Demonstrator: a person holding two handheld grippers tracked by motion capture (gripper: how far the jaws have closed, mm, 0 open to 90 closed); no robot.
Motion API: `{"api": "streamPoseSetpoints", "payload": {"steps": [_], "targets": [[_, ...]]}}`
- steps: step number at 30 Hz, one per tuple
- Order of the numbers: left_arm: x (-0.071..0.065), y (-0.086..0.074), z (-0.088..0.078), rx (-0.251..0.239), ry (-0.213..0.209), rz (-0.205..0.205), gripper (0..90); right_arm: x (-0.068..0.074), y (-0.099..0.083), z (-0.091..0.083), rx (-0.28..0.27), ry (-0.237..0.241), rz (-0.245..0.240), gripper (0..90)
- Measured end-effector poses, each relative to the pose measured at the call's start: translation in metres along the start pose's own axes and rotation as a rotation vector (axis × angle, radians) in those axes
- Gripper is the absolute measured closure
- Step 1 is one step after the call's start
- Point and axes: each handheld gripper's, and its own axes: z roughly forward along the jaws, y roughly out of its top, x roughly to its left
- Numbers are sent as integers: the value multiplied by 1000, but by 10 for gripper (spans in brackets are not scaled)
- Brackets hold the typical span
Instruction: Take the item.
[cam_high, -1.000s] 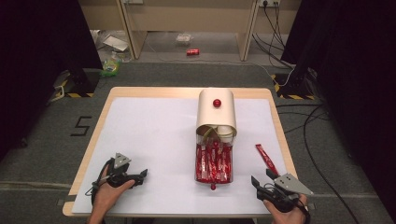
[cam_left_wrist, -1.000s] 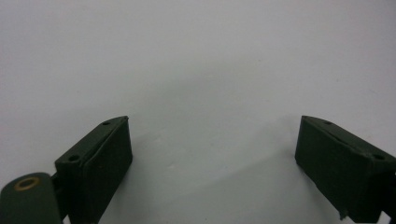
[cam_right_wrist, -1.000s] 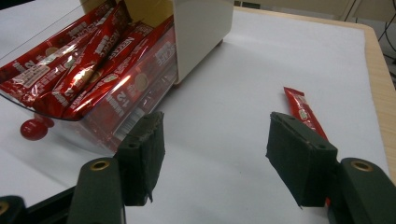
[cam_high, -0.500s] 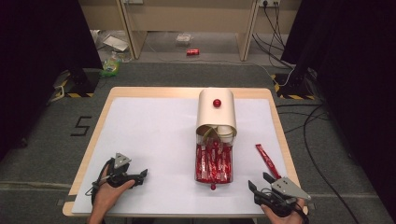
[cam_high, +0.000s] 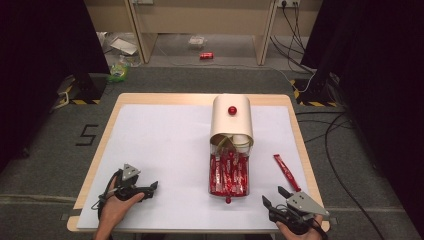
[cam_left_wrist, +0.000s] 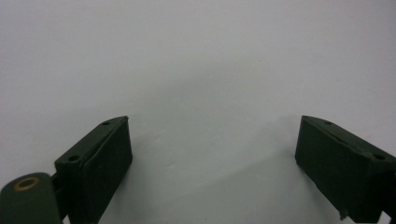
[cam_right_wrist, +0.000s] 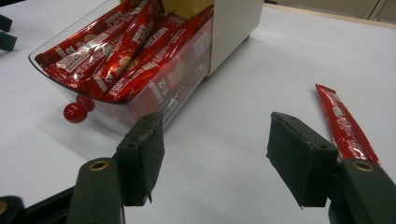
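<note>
At the near left of the white table (cam_high: 165, 145), the left gripper (cam_high: 154, 186) lies low over the bare surface in the person's left hand (cam_high: 116, 202), pointing to the right. In the left gripper view its jaws stand wide apart with only white tabletop between them; it holds nothing.

Right of the middle of the table stands a cream box (cam_high: 231, 120) with a red knob (cam_high: 232, 110) on top. A clear drawer (cam_high: 229, 192) is pulled out of it toward the person, packed with red stick packets (cam_high: 229, 172) lying lengthwise. A small red knob (cam_high: 228, 200) marks the drawer's near end.

Farther right, a single red packet (cam_high: 286, 171) lies flat on the table, just beside the drawer but apart from it, slanting toward the near right corner.

At the near right edge the right gripper (cam_high: 275, 196) sits in the person's right hand (cam_high: 300, 227), aimed up the table. Its jaws are well open and empty. In the right gripper view the loose packet (cam_right_wrist: 343, 123) lies just beyond the right-hand jaw, not between the two, and the drawer (cam_right_wrist: 140, 100) is ahead on the left.
</note>
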Motion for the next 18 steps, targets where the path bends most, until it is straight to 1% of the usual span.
{"api": "streamPoseSetpoints", "payload": {"steps": [7,13,18], "targets": [[0,0,0,0,0,0,102,6,0,1,-1,21,-5,371],[0,0,0,-1,0,-1,102,12,1,4,1,41,-24,371],[0,0,0,-1,-1,-2,102,16,1,7,7,57,-29,370]]}}
